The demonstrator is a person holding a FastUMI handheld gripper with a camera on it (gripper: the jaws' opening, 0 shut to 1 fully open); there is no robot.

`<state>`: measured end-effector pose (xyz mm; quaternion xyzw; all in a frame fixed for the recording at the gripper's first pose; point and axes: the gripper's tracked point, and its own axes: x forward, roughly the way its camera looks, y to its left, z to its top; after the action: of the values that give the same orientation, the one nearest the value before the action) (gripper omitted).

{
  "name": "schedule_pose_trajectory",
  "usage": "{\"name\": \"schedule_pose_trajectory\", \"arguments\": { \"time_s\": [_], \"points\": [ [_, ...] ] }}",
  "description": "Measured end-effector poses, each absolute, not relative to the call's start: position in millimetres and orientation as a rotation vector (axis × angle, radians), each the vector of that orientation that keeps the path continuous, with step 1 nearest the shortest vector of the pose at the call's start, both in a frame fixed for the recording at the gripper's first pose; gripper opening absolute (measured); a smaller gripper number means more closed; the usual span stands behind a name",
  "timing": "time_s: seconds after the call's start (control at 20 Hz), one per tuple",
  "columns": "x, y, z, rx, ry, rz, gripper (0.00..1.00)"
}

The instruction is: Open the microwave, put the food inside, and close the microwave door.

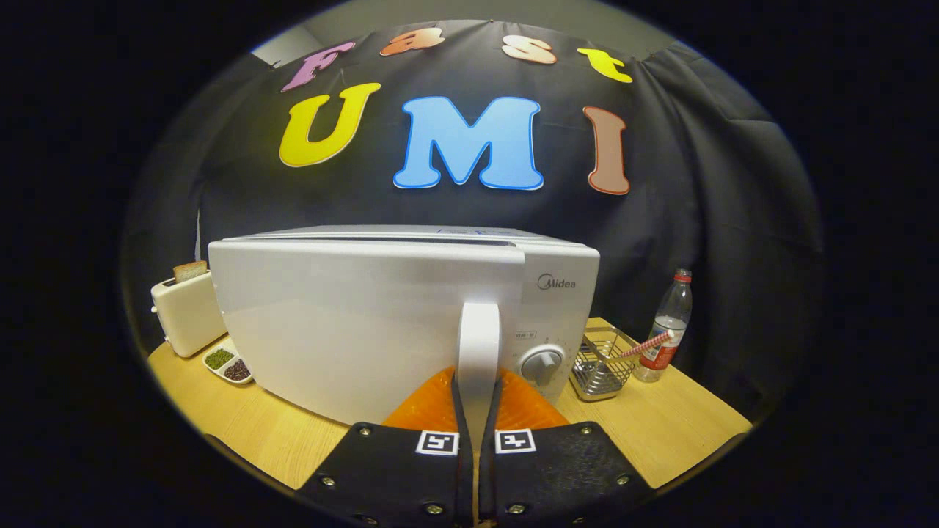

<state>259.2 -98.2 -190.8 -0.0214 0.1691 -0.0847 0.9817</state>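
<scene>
We see the fingers (477,411) closed on the white vertical door handle (478,345) of the microwave (367,323), whose door stands slightly ajar. Right of it on the bench (660,433) we see a wire basket (601,367) holding a pink-striped stick, then a water bottle (669,326). Left, a divided dish (229,364) holds green and dark bits; beyond it, a toaster (187,312) carries bread.

looks like a mock kitchen set up in a booth: black cloth wall (704,220) behind a wooden table (242,425), with a microwave (367,323) mid-frame, toaster (187,312) at left, and a wire basket (601,367) plus bottle (669,326) at right.
</scene>
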Motion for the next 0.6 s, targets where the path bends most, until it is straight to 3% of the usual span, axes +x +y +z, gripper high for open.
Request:
{"name": "schedule_pose_trajectory", "arguments": {
  "time_s": [0.6],
  "points": [
    [161,-35,-181,-0.007,0.378,-0.153,0.04]
  ]
}}
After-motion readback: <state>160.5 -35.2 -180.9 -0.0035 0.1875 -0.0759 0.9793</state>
